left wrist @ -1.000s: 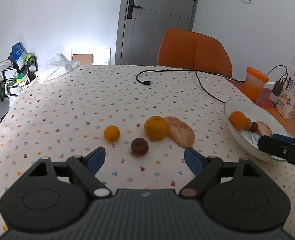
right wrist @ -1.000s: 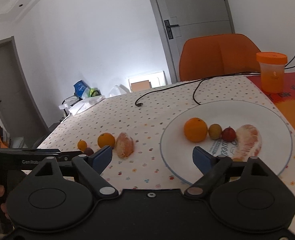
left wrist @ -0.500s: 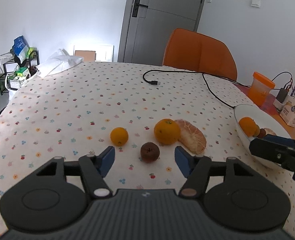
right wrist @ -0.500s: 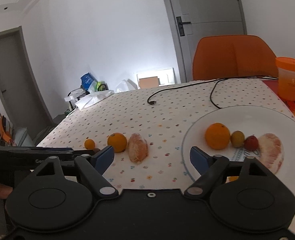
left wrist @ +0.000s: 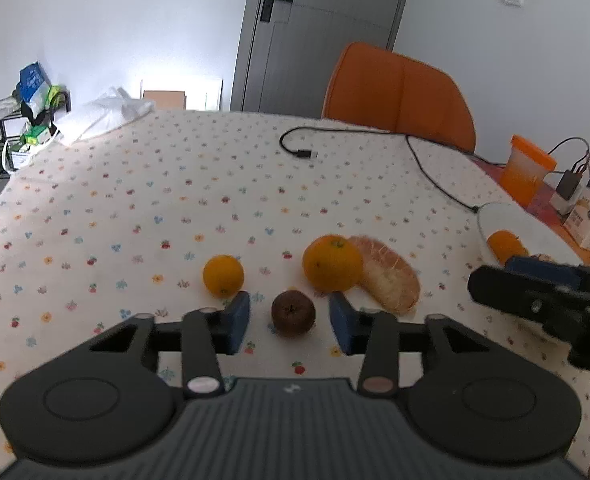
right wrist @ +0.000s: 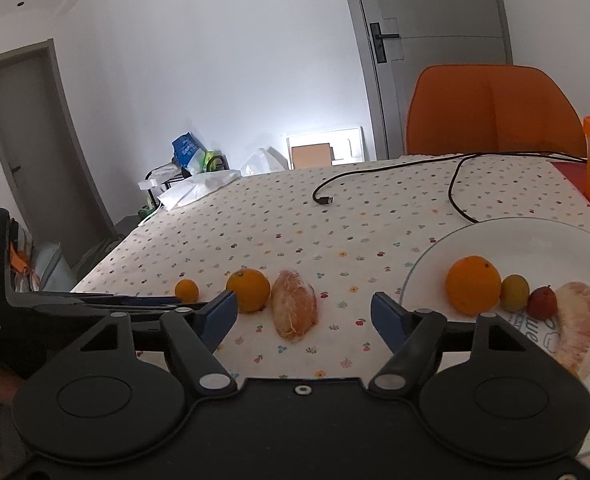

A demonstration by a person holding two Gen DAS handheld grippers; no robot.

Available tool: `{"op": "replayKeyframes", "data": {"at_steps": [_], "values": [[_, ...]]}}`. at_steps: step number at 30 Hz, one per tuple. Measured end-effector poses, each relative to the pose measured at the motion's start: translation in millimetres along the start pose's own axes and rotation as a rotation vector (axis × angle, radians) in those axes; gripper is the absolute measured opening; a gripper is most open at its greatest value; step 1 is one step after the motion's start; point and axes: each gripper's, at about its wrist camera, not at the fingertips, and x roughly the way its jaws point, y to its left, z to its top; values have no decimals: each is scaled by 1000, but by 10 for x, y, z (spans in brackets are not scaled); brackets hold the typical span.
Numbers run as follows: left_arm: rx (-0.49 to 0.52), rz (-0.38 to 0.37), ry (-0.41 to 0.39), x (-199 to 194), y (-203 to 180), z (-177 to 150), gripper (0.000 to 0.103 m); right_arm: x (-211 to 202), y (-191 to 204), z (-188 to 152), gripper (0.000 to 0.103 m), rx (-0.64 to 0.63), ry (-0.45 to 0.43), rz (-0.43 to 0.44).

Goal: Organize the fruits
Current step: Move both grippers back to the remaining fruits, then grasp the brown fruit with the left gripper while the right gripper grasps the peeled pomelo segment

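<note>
The table (left wrist: pixel 135 208) wears a pale cloth dotted with small flowers. On it, from largest to smallest, lie four loose fruits: a peeled citrus piece (left wrist: pixel 391 280), pale orange with white pith, lying on its side; an orange (left wrist: pixel 332 263) touching that piece on its left; a small orange (left wrist: pixel 223 275) apart, further left; and a dark brown fruit (left wrist: pixel 293 313), round and wrinkled at its top, nearest the camera.

A white plate (right wrist: pixel 535 248) sits on the right side of the table. It holds a peeled citrus half (right wrist: pixel 583 332), a second orange (right wrist: pixel 473 285), a yellow-green fruit (right wrist: pixel 514 293) and a small red fruit (right wrist: pixel 541 302), set in a row and close together. A black cable (left wrist: pixel 427 164) trails over the far cloth, and an orange cup (left wrist: pixel 525 168) stands beyond the plate.

The left gripper (left wrist: pixel 291 322) points down at a slant, its blue pads either side of the brown fruit. Its jaws have just been closing, yet a gap shows on both sides of the fruit, so it grips nothing. The right gripper (right wrist: pixel 305 314) also tilts down, aimed between the peeled piece and the plate; its jaws have just been closing too, stand fairly wide and hold nothing.
</note>
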Motion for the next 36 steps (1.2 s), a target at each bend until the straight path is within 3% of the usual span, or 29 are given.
{"op": "replayKeyframes", "data": {"at_steps": [2,21,36], "values": [[10,9,-7,16,3,-17,23,29,17,14,72,-10,4,0],[-52,33,-50,-207,315,42,22,459,259,132,72,-148,67,9],[-92,57,-66,-345,527,22,22,774,425,148,63,-268,137,-22]]}}
